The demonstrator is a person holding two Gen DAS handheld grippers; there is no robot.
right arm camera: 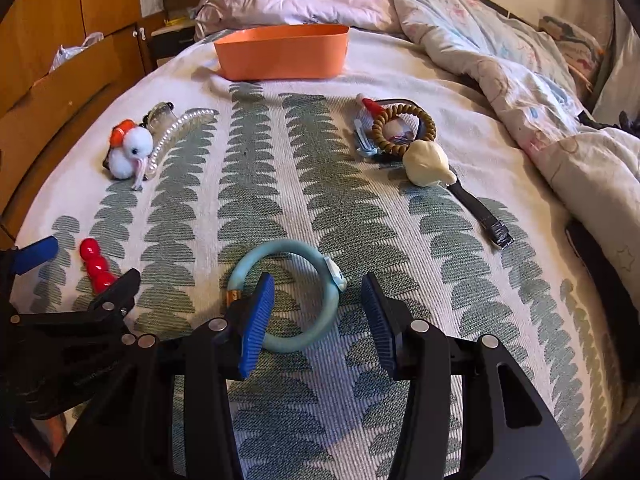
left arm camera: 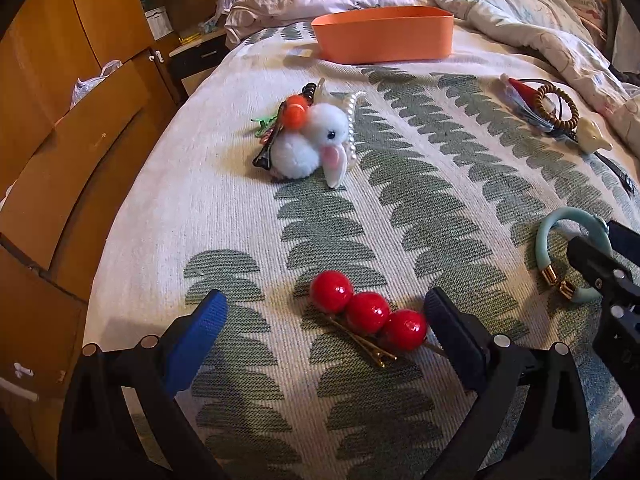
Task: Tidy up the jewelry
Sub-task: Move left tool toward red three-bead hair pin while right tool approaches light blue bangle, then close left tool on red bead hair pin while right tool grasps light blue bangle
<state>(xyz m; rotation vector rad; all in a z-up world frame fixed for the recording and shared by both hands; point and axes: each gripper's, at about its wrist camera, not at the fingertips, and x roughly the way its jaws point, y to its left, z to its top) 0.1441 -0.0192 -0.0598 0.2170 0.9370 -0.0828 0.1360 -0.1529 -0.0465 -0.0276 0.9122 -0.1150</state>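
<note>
Claws [left arm camera: 326, 322] [right arm camera: 318, 312] (both open) straddle jewelry.

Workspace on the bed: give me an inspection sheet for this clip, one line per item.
Surface: leaf-patterned bedspread, flat where the work happens.
Job's things: red ball hairpin between the open fingers of the left tool; light blue bracelet at the right tool, one finger inside the ring; orange bin at the far end.
Clutter: white pompom bunny clip with pearl clip; wooden bead bracelet, cream charm, black watch strap.
Grippers: both tools open, nothing clamped.
Cables: nothing seen.
Surroundings: rumpled quilt, wooden cabinets.
</note>
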